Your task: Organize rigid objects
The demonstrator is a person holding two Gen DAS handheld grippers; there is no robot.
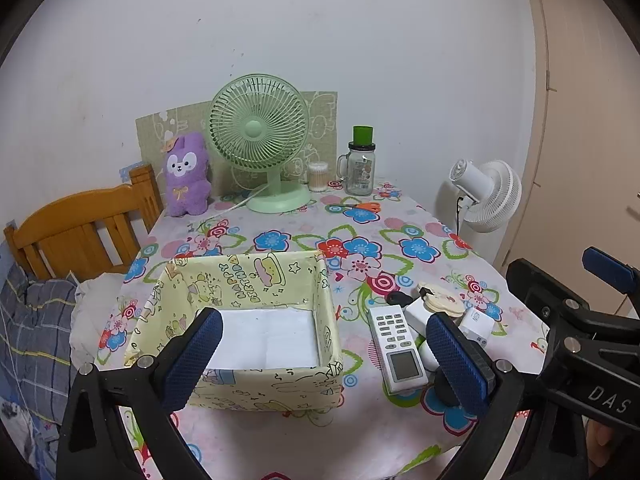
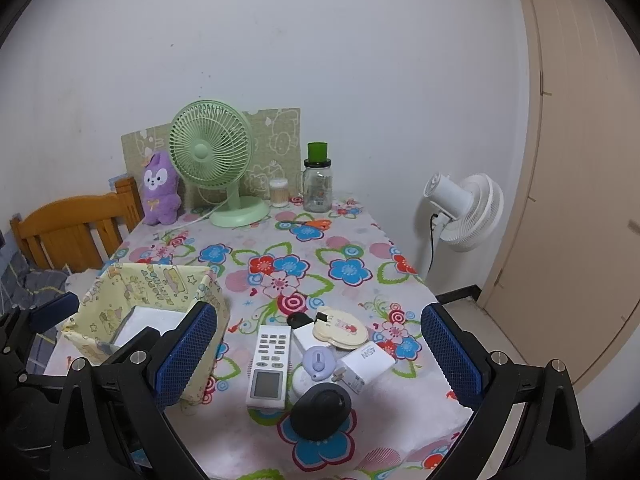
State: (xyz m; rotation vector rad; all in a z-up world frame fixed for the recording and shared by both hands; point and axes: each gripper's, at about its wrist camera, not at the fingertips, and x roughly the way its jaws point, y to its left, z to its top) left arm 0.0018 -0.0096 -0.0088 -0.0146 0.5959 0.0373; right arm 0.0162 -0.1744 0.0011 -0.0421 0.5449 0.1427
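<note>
Both claws, left claw [image 1: 324, 354] and right claw [image 2: 320, 354], are held released above the table [image 2: 360, 248]. A remote [image 2: 269, 366] lies crowded among small gadgets beside an empty box [image 1: 256, 280]; neighbours could be knocked during grasping.

Left gripper [image 1: 324, 356]: black plastic frame, 2 fingers [image 1: 194, 358] faced with blue cross-hatched rubber pads, silver screw heads at the pivots. Right gripper [image 2: 320, 352]: same build, black arms, 2 blue textured pads, silver screws. In the left wrist view its black body carries white lettering "DAS". No sleeve visible.
</note>
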